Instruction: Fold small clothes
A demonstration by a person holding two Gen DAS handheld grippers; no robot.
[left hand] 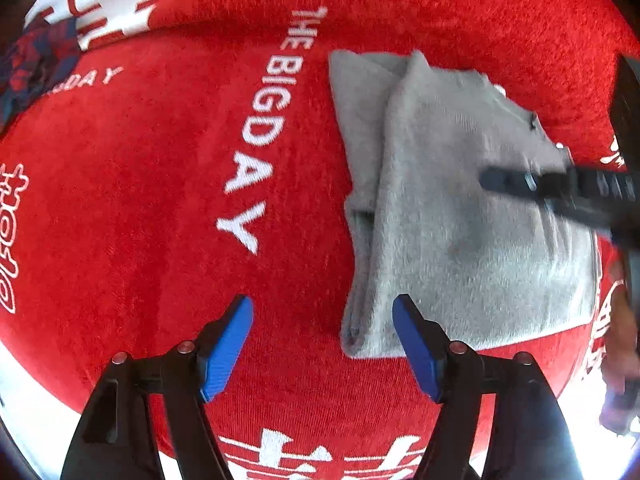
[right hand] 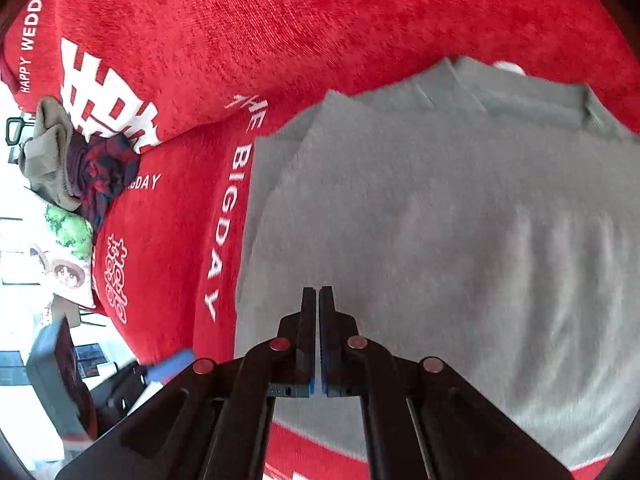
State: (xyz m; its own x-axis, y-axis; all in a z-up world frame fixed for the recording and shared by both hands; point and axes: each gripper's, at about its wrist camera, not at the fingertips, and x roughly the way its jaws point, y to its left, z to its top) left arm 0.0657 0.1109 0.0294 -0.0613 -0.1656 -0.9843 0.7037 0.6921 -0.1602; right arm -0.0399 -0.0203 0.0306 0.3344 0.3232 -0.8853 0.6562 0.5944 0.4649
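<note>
Hovering over the grey garment [right hand: 420,220] on the red cloth [left hand: 160,200], your right gripper [right hand: 318,300] is pinched together, your left gripper [left hand: 322,320] spread wide

A soft grey knit garment [right hand: 420,216] lies flat on the red printed cloth [right hand: 240,32], folded lengthwise, its ribbed collar [right hand: 532,92] at the far end, one folded edge just beside the cloth's white lettering [left hand: 260,128].

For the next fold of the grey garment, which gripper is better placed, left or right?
Probably the left. The left gripper is open beside the near corner of the grey garment, ready to pinch it. The right gripper is shut, empty, above the garment's middle.
</note>
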